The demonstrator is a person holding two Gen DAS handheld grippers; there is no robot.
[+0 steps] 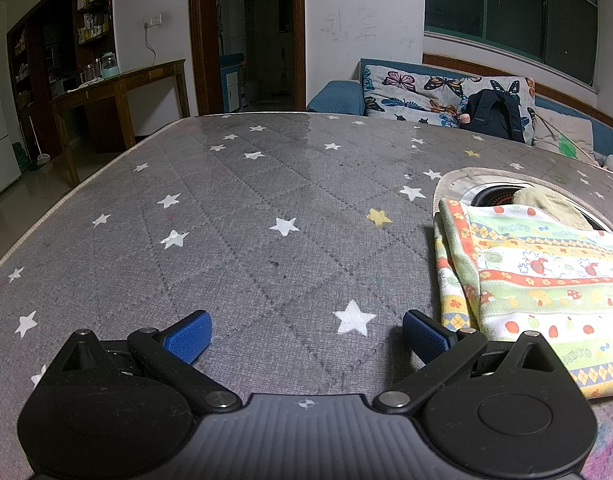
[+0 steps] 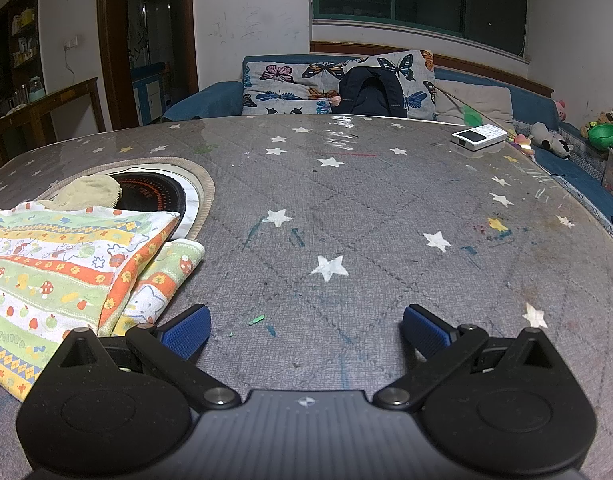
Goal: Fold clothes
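Note:
A striped cloth with a cartoon print (image 1: 546, 280) lies folded on the grey star-patterned table cover (image 1: 266, 208). It is to the right of my left gripper (image 1: 306, 336) and to the left of my right gripper (image 2: 306, 334), where it also shows in the right wrist view (image 2: 66, 268). Both grippers are open and empty, low over the table. The left gripper's right pad (image 1: 422, 336) is close to the cloth's near left corner. A beige cloth (image 2: 88, 192) lies just behind the striped cloth.
A round black cooktop with a pale rim (image 2: 158, 196) sits in the table behind the cloths. A white device (image 2: 480, 136) lies at the far right of the table. A sofa with a butterfly cushion and a dark backpack (image 2: 370, 92) stands behind.

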